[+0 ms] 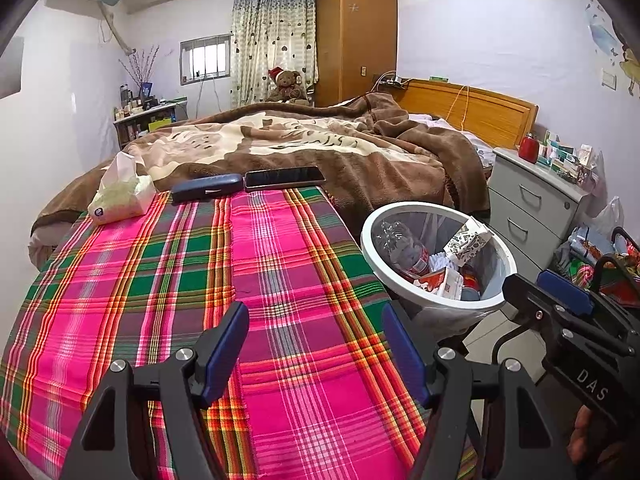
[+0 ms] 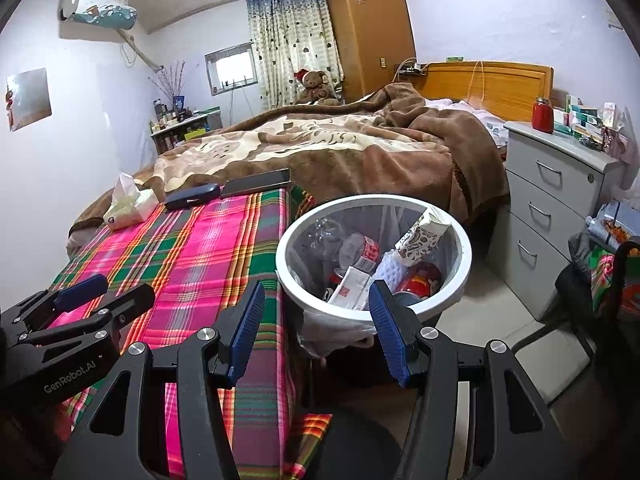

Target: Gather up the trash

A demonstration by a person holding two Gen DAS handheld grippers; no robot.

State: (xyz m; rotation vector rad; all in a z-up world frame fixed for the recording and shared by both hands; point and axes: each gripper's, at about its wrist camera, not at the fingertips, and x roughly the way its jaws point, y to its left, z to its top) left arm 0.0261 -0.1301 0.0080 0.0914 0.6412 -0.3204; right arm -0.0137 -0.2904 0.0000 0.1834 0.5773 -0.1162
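A white trash bin (image 1: 370, 248) (image 2: 282, 264) stands beside the bed's right edge. It holds a crushed clear bottle (image 1: 404, 252) (image 2: 356, 250), a patterned carton (image 1: 466, 240) (image 2: 422, 234), a white-red wrapper (image 2: 352, 286) and a red can (image 2: 420, 282). My left gripper (image 1: 314, 322) is open and empty above the plaid cloth (image 1: 192, 280). My right gripper (image 2: 316, 300) is open and empty, just short of the bin's near rim. Each gripper shows in the other's view: the right one (image 1: 548, 294), the left one (image 2: 108, 290).
A tissue pack (image 1: 120, 196) (image 2: 128, 204), a dark glasses case (image 1: 206, 192) (image 2: 192, 196) and a phone (image 1: 284, 178) (image 2: 256, 183) lie at the plaid cloth's far end. A brown blanket (image 1: 304, 144) covers the bed. Grey drawers (image 2: 552, 200) stand right, bags (image 2: 608, 264) on the floor.
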